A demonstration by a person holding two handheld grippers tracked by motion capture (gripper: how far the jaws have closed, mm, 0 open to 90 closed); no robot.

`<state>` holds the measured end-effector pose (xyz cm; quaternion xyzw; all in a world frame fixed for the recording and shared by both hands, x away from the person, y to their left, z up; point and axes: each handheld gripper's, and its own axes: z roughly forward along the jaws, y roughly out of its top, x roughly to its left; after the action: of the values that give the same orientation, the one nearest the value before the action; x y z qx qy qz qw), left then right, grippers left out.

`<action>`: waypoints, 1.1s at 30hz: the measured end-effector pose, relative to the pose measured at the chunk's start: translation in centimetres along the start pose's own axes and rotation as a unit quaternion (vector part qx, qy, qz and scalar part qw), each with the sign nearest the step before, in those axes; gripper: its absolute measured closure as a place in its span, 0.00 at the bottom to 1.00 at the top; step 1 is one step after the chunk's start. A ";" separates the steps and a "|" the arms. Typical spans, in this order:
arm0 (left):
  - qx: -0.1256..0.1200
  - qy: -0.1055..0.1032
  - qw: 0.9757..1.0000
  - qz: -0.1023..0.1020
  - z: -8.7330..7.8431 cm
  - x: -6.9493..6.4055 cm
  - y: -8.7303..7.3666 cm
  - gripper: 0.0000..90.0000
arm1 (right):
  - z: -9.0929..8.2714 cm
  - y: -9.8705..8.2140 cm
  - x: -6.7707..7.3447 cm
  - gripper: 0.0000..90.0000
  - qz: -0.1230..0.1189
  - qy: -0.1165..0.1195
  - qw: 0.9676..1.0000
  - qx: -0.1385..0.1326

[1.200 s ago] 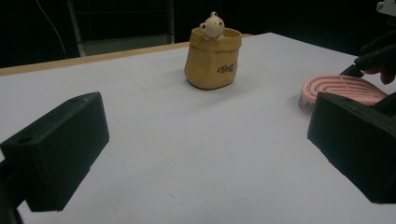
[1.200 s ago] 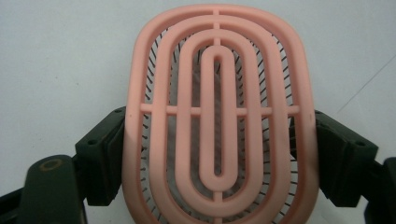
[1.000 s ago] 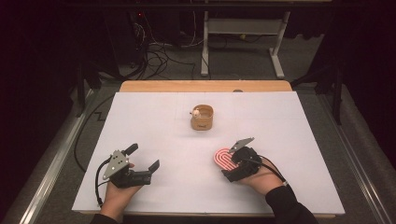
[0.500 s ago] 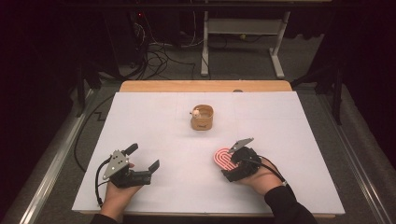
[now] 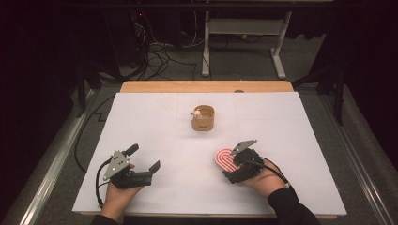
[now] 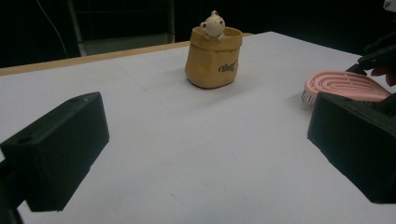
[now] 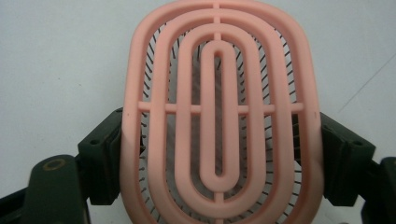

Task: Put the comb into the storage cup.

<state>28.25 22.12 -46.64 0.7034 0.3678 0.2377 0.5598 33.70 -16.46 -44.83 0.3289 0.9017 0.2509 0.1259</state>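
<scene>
The right gripper (image 5: 233,161) clamps the pink brush (image 7: 219,112) across its sides, low over the tabletop (image 5: 178,140) near the front right. The left gripper (image 5: 143,159) rests wide open, empty. The likely goal is the yellow pot (image 5: 202,118) beyond: lift level, keep the squeeze firm, and lower the brush upright into the pot.

The worktop (image 5: 141,122) is white, with a wooden strip (image 5: 206,86) along its far edge. Beyond it lies grey floor (image 5: 244,70), with tangled cables (image 5: 157,51) off the far left corner and a white frame (image 5: 241,33) behind. The surroundings are dark.
</scene>
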 end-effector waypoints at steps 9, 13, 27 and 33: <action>0.000 0.000 1.000 0.002 0.0 0.0 0.0 0.00 | -1.4 -0.2 -0.2 0.22 0.014 -0.012 0.999 -0.040; 0.002 0.000 1.000 0.001 0.1 0.0 0.0 0.00 | -2.1 -0.4 -0.5 0.22 0.022 -0.021 0.997 -0.066; 0.007 -0.006 1.000 0.004 0.2 -0.4 0.1 0.00 | -4.6 -1.3 -0.8 0.22 0.037 -0.065 0.984 -0.162; 0.006 -0.008 1.000 0.004 0.2 -0.4 0.0 0.00 | -4.8 -1.5 -0.8 0.22 0.041 -0.086 0.976 -0.196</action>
<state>28.14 21.71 -46.60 0.7102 0.3618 0.2319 0.5576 31.59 -19.72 -41.56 0.3548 0.8063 0.3986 0.2551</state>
